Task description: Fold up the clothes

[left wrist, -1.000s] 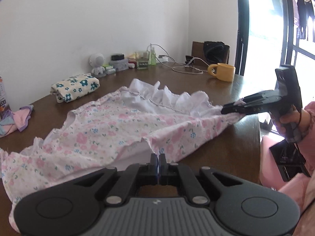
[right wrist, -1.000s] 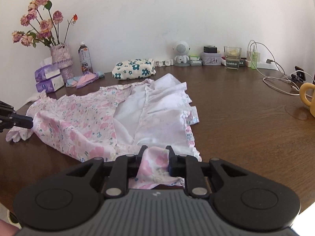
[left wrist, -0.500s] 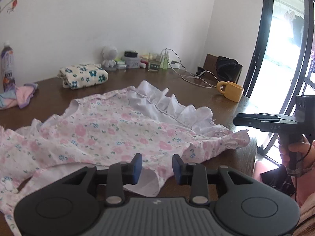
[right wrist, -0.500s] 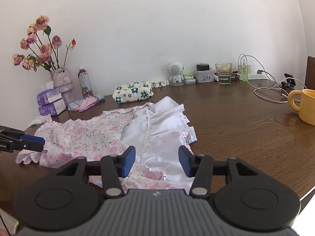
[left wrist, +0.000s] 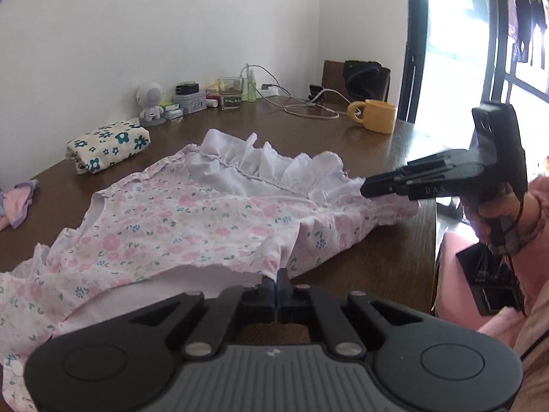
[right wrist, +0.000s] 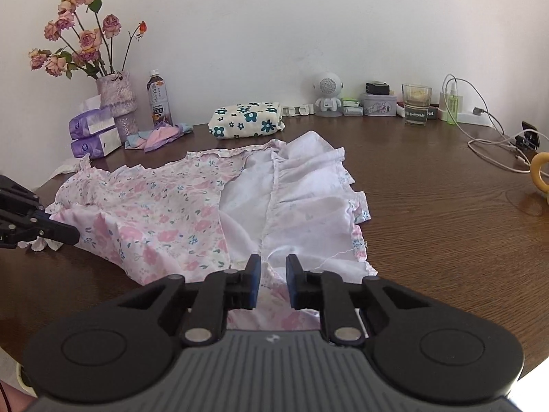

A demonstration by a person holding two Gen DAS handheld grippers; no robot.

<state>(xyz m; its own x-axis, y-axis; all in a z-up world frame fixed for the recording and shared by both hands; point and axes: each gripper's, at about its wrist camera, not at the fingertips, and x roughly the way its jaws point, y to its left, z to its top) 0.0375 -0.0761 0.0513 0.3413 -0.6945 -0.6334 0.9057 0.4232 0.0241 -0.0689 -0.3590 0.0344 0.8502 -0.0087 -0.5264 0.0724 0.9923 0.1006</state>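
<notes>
Now that my left gripper (left wrist: 276, 283) has snapped shut again on the floral dress (left wrist: 192, 219) hem just ahead of it, my right gripper (right wrist: 271, 276) is closing around the opposite edge; I judge a fold comes next.

left wrist view: low over the table's (left wrist: 387, 254) near edge, angled down and toward the back wall and the window, close on the floral garment (left wrist: 178, 226).
right wrist view: low at the garment's other end, facing the back wall.
shared: garment, folded floral bundle (right wrist: 247, 120), robot figurine (right wrist: 327, 92).
cross-view: each sees the other gripper.
</notes>
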